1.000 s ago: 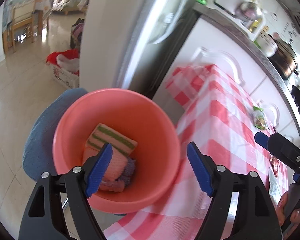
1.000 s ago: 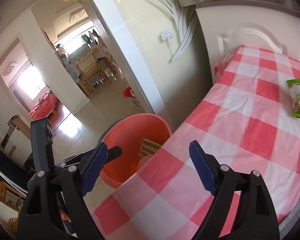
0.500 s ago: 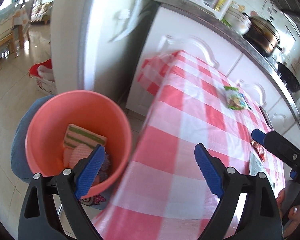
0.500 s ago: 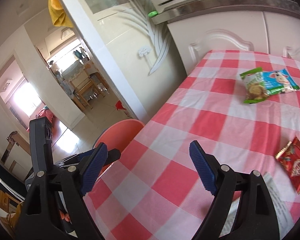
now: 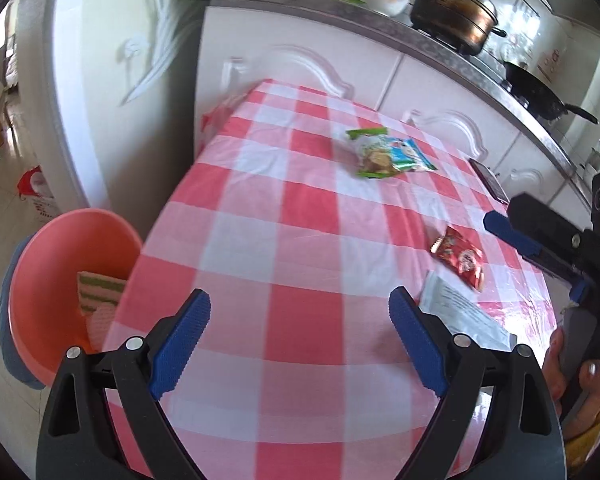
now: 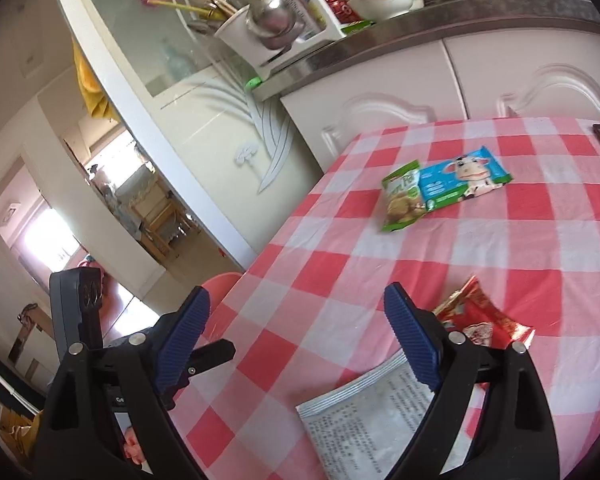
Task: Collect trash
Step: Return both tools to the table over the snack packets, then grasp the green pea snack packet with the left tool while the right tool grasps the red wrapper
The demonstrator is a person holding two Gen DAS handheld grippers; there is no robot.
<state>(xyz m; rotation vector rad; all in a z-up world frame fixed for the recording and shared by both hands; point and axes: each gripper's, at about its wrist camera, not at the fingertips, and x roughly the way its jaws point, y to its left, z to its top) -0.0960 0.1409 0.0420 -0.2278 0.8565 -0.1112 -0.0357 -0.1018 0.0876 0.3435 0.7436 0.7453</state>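
1. We've swung both grippers off the round salmon-pink plastic bin (image 5: 60, 280) and over the table w/ the red-and-white checked plastic cloth (image 5: 300, 220). A sec ago the left wrist view looked straight down into the bin; now it sits low at the left edge, off the table's near-left corner, on a blue-grey seat.
2. Left gripper (image 5: 300, 344): blue pads wide apart, nothing between them, over bare cloth.
3. Right gripper (image 6: 296, 340): jaws opening, nothing between the pads. No grip on anything yet.
4. Bin holds a green-striped folded wrapper (image 5: 98, 288) plus pink bits under it. We read that as drops already made.
5. Trash left on the table:
   - crumpled red foil snack packet (image 6: 484, 320), near right, just past the right gripper's right finger
   - flat silver-grey printed sachet (image 6: 376, 412), nearest, touching or just beside the red one
   - green biscuit bag (image 6: 402, 200) w/ a blue cow-print wrapper (image 6: 464, 178) overlapping it, far centre
6. Meaning: a fresh pick is starting; red packet or sachet looks the likely next target for the right gripper.
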